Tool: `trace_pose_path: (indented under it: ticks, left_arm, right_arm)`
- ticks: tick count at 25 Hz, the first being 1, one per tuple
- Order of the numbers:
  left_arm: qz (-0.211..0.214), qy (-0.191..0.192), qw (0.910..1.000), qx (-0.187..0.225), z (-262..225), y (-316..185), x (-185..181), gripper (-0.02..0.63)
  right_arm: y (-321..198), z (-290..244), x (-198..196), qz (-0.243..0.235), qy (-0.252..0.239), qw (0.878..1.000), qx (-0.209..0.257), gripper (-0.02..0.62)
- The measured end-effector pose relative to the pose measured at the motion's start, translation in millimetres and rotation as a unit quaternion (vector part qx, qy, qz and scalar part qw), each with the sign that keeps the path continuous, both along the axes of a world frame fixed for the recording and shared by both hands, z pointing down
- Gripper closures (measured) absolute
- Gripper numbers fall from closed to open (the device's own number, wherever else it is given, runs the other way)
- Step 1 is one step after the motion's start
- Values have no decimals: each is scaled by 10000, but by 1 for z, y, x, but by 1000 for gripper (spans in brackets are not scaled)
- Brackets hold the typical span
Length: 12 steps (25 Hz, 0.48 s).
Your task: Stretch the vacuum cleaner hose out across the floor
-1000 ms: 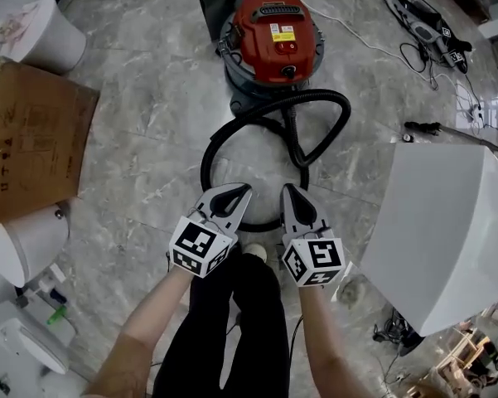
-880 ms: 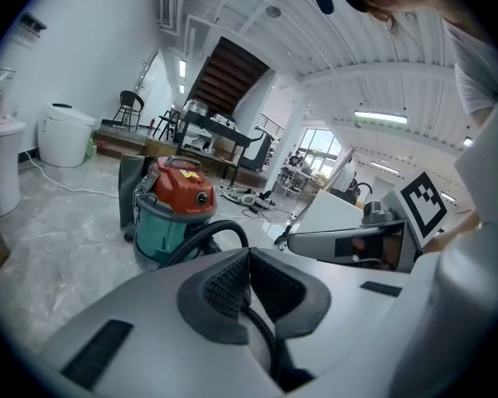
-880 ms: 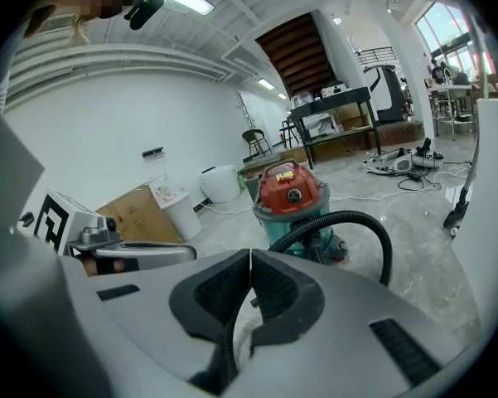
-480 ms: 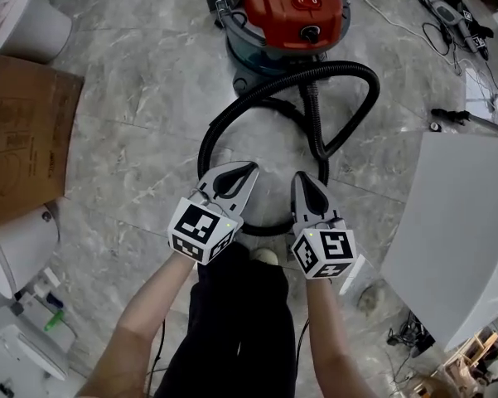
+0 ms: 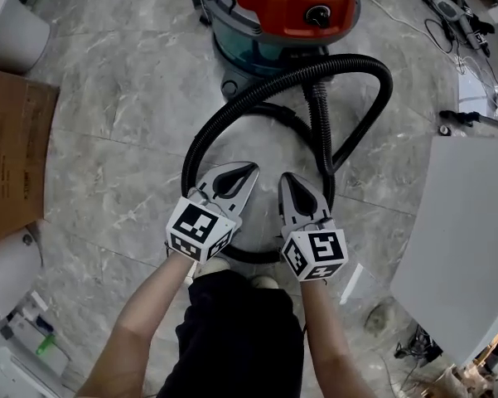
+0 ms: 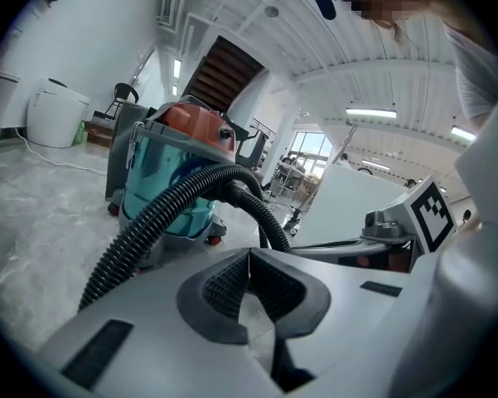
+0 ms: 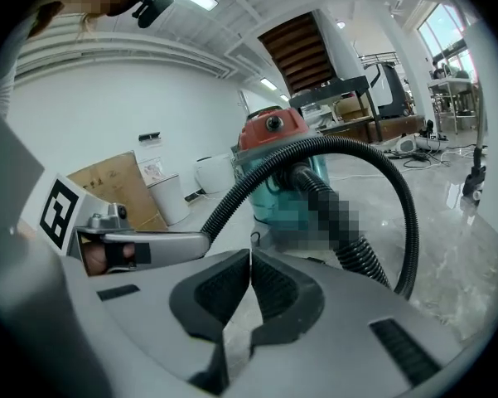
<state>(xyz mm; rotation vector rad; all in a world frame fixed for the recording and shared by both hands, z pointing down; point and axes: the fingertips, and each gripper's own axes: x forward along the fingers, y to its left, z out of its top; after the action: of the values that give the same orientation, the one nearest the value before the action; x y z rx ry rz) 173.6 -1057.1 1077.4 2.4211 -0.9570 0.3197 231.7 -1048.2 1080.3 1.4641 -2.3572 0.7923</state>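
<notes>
Both tools shut and empty: left gripper (image 5: 247, 172) and right gripper (image 5: 287, 181) have jaws closed tip to tip, nothing between them in either gripper view. They hang side by side above the near arc of the hose (image 5: 200, 135).

Hose is black, corrugated, and lies in a loose loop on the floor (image 5: 116, 139). One end runs into the front of the vacuum cleaner (image 5: 290, 7). Can't tell where the free end is.

Handling guess:
- light and flexible, but springy, so it'll likely try to curl back
- ribs should give decent bite, low slip risk
- a hard pull may roll the canister instead of straightening the loop

Grab point: near arc of the loop, jaws square across the ribs. They have to open first. Second grip further along to feed it out.
</notes>
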Motion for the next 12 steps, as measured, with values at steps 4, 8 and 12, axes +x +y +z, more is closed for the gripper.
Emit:
trace_pose_path:
  ticks: [4, 8, 12]
  left_arm:
    - [99, -30, 9999, 132, 36, -12, 8, 597]
    - [255, -241, 9987, 358, 67, -18, 13, 597]
    - [314, -459, 9969, 558, 94, -27, 15, 597]
  right_arm:
    - [-20, 39, 5, -16, 41, 9999, 101, 577]
    - [-36, 72, 3, -160, 154, 9995, 235, 577]
    - [-45, 100, 0, -360, 350, 9981, 367, 577]
